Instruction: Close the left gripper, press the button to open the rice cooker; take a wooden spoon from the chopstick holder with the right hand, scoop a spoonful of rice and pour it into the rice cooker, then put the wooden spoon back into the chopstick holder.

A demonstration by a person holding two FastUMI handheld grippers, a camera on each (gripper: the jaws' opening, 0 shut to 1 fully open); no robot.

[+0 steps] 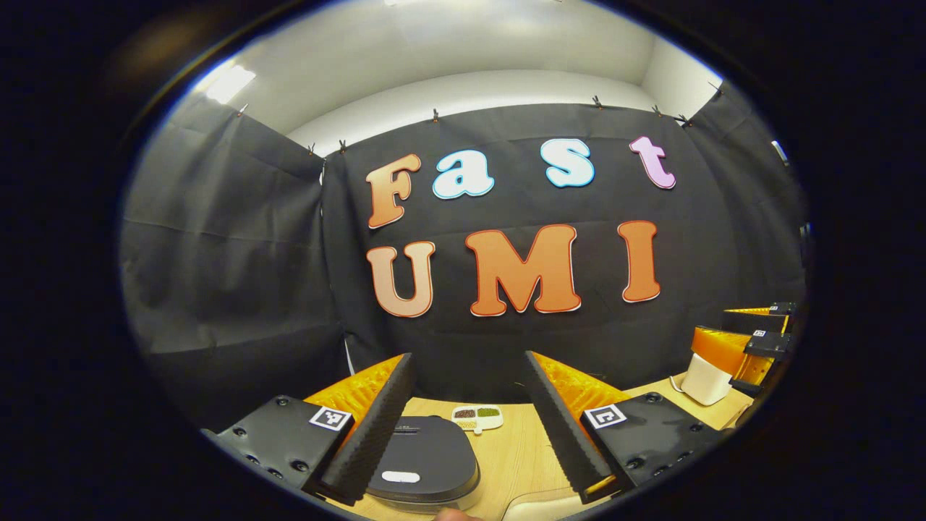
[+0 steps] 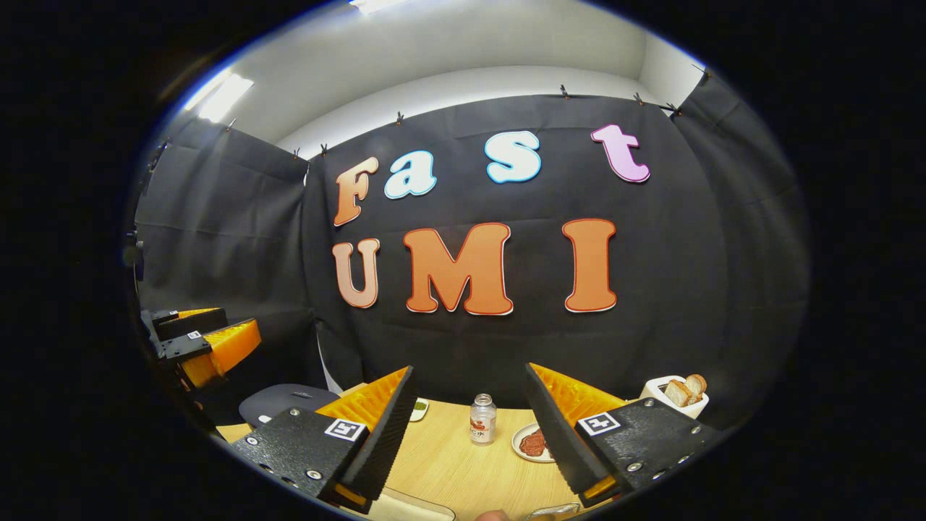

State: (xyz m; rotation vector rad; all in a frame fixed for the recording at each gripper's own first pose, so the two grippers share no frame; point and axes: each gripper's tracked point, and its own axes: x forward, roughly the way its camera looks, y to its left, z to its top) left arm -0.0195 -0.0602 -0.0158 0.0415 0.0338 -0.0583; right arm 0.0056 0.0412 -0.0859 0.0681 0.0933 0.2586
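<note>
While both pairs of tongs hang released above a pale wood-grain worktop (image 1: 521, 456), nothing sits between their ribbed, wedge-shaped fingers.

In the left gripper view, the left tongs (image 1: 470, 427) frame the rice cooker (image 1: 427, 463) at six o'clock: a smooth, dark, rounded lid, closed, with a pale oval button (image 1: 400, 477) near its front edge. The left finger hides part of the lid. Beyond it lies a small white divided dish (image 1: 477, 416) of brown and green grains. At three o'clock the right tongs (image 1: 752, 344) hover by a white container (image 1: 705, 380), cut off at the edge.

In the right gripper view, the right tongs (image 2: 470, 427) stand over open worktop. Ahead are a small bottle (image 2: 482, 418), a plate of brown food (image 2: 532, 442) and, at four o'clock, a white holder with bread slices (image 2: 680, 394). The cooker lid shows at eight o'clock, below the left tongs.
</note>
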